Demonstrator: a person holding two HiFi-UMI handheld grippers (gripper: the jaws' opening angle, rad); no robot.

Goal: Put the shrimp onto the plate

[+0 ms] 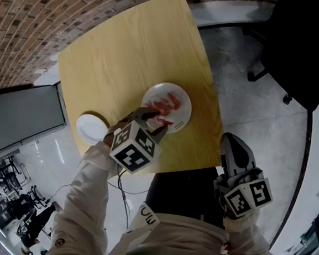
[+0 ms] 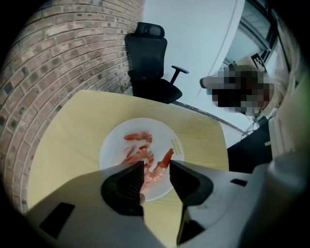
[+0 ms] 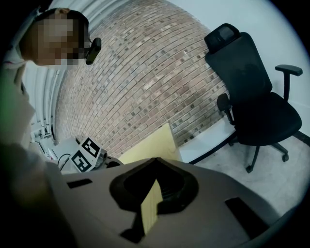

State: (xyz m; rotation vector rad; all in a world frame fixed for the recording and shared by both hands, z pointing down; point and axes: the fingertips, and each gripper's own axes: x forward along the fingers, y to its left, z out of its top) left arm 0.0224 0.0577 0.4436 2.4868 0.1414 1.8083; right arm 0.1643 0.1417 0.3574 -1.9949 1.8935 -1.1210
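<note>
Shrimp (image 1: 167, 104): several pink-red curled pcs, all lying on the round white plate (image 1: 187, 111); they overlap, so we can't give a count.
Plate spot: on the yellow wood-grain counter (image 1: 127, 54), toward its near right part, w/ bare white rim showing round the pile.
Left gripper (image 2: 156, 165): we hold it over the plate's near edge, pointing steeply down.
Left jaws: spread apart. Thru the gap we see one shrimp lying on the plate; the pads aren't closed on it, and we can't tell if either pad touches it.
Right gripper (image 3: 155, 162): off the counter's near right corner, over the grey floor (image 1: 261, 105), well apart from the plate.
Right jaws: tips pressed together, nothing pinched. A yellow sliver, same colour as the counter, shows in the slot behind the tips.
Other items: small white round dish (image 1: 92, 127) at the counter's near left edge, apart from the plate.
Surroundings: black mesh-backed office chair (image 1: 299, 53) beyond the counter's far right; red-brown brick wall (image 1: 36, 19) along the far side.
</note>
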